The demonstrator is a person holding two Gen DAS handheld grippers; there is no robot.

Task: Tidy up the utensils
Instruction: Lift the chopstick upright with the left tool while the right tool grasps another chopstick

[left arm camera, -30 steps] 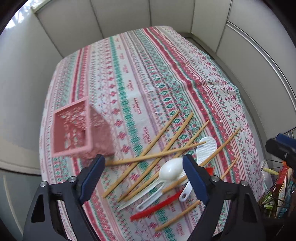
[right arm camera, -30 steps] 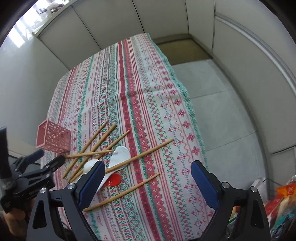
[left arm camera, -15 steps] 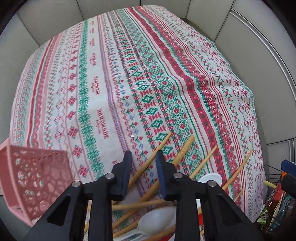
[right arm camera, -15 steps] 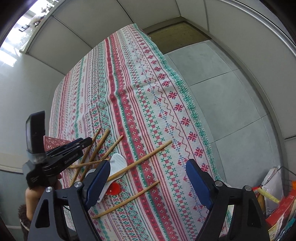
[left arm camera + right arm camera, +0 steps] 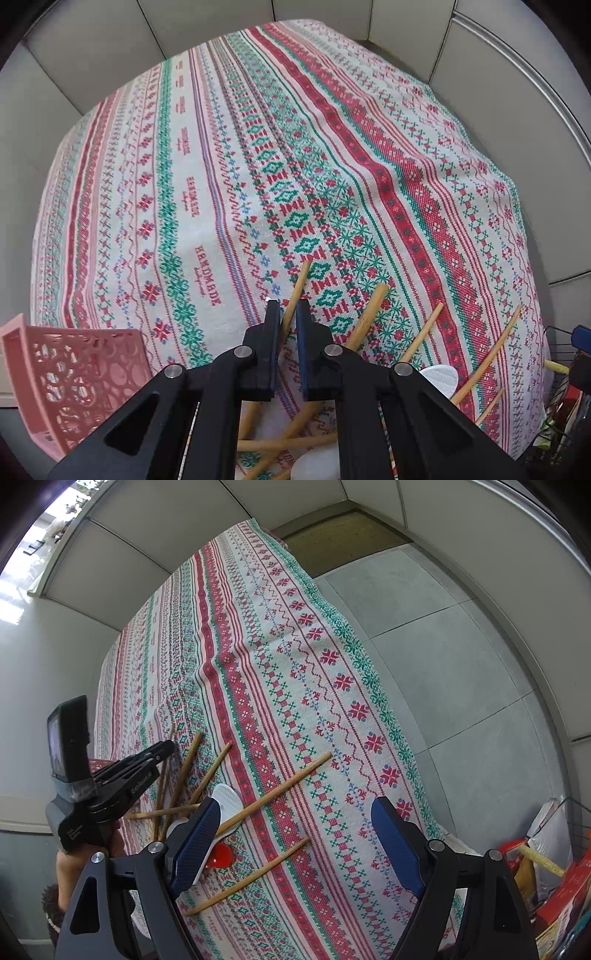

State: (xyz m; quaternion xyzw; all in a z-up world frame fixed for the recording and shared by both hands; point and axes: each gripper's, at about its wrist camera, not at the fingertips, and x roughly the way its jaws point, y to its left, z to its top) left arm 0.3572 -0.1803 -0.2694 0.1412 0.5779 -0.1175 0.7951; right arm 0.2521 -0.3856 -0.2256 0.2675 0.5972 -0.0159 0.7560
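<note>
Several wooden chopsticks (image 5: 369, 314) lie crossed on the patterned tablecloth (image 5: 258, 147) with white spoons (image 5: 439, 376) and a red spoon (image 5: 220, 856). My left gripper (image 5: 287, 314) is shut on one chopstick (image 5: 297, 284), whose tip sticks out beyond the jaws; it also shows in the right wrist view (image 5: 162, 751). A pink perforated basket (image 5: 66, 376) stands at the lower left. My right gripper (image 5: 291, 834) is open and empty above two separate chopsticks (image 5: 284, 788) near the table's right side.
The tablecloth's right edge (image 5: 369, 675) drops to a grey tiled floor (image 5: 461, 646). A wire rack with packages (image 5: 546, 867) stands at the lower right. White wall panels (image 5: 207, 26) close the far end.
My left gripper has dropped toward the chopstick pile and closed from wide open onto one chopstick. The right gripper stayed open and shifted slightly.
</note>
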